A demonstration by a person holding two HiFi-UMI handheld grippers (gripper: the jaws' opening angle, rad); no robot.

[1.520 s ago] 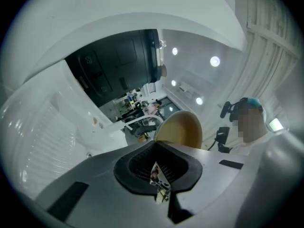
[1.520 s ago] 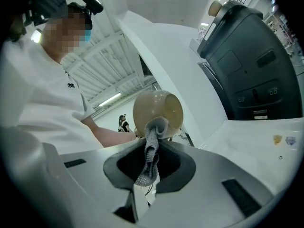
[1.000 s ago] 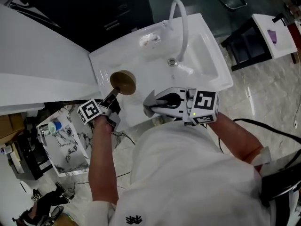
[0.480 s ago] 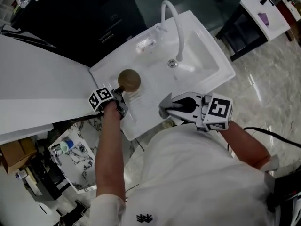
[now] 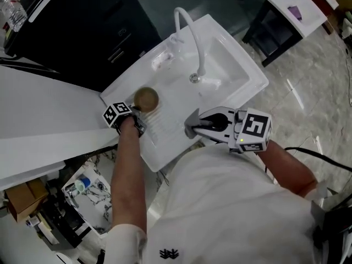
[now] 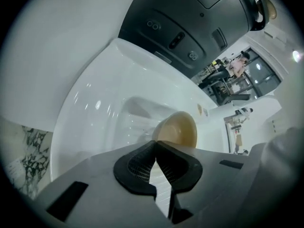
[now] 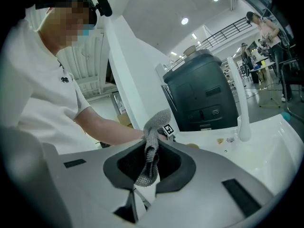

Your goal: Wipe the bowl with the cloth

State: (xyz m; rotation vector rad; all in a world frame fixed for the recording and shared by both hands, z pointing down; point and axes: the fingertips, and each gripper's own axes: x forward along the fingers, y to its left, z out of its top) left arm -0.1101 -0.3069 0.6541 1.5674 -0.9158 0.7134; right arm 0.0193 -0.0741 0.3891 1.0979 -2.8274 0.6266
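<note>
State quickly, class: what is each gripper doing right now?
Left gripper: closed, pinching the bowl at its edge.
Right gripper: closed on the cloth.

The bowl (image 6: 178, 129) looks smooth and tan, with a soft sheen. The cloth (image 7: 151, 148) is grey, coarse and knitted-looking. The white sink (image 5: 231, 65) and its tap (image 7: 243, 127) are glossy and smooth. The left hand-held gripper (image 6: 155, 145) has dark, matt, finely ribbed pads (image 6: 135, 167) and a matt grey plastic shell.
</note>
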